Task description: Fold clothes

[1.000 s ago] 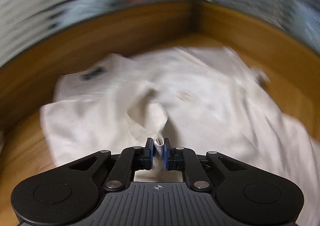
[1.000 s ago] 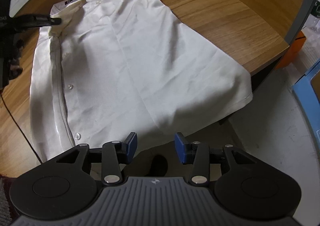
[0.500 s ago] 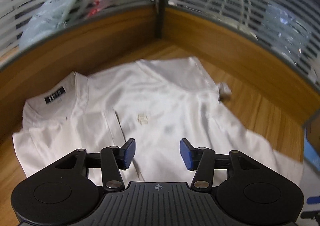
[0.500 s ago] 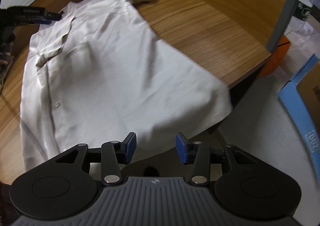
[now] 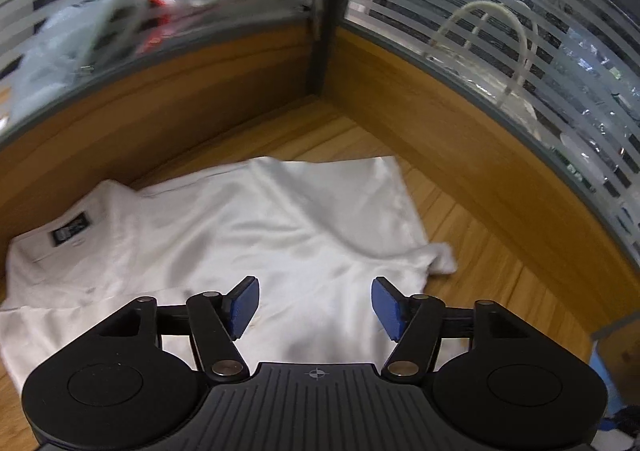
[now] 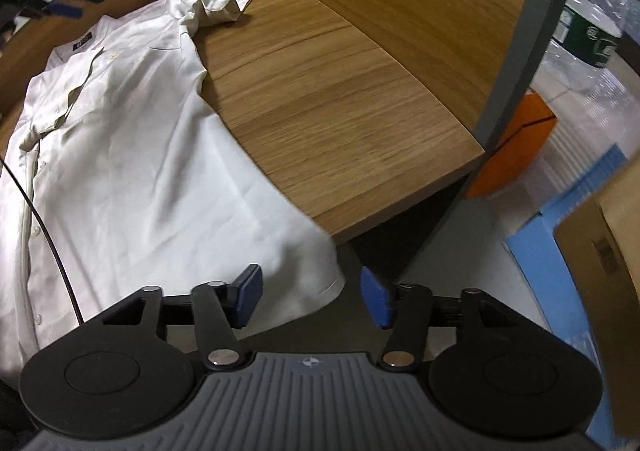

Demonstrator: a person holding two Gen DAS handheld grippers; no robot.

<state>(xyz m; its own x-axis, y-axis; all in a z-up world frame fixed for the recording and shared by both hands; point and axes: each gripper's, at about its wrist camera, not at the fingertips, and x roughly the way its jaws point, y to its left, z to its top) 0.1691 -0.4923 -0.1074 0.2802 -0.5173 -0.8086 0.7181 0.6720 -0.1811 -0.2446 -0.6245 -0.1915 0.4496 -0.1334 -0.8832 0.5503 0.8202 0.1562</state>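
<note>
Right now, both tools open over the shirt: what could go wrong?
1. The white shirt has its hem corner hanging past the table edge; a tug could slide it off.
2. The sleeve is bunched, so it may fold in crooked.
3. A black cable lies across the shirt near the right tool and could snag.

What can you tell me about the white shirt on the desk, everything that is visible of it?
The white shirt is a short-sleeved button-up of thin, slightly creased cloth. It lies spread front-up on the wooden desk, with a dark label inside the collar and small buttons down the placket. One sleeve is bunched near the far corner. The hem hangs over the desk's near edge. Both tools, left and right, are open and hold none of it.
</note>
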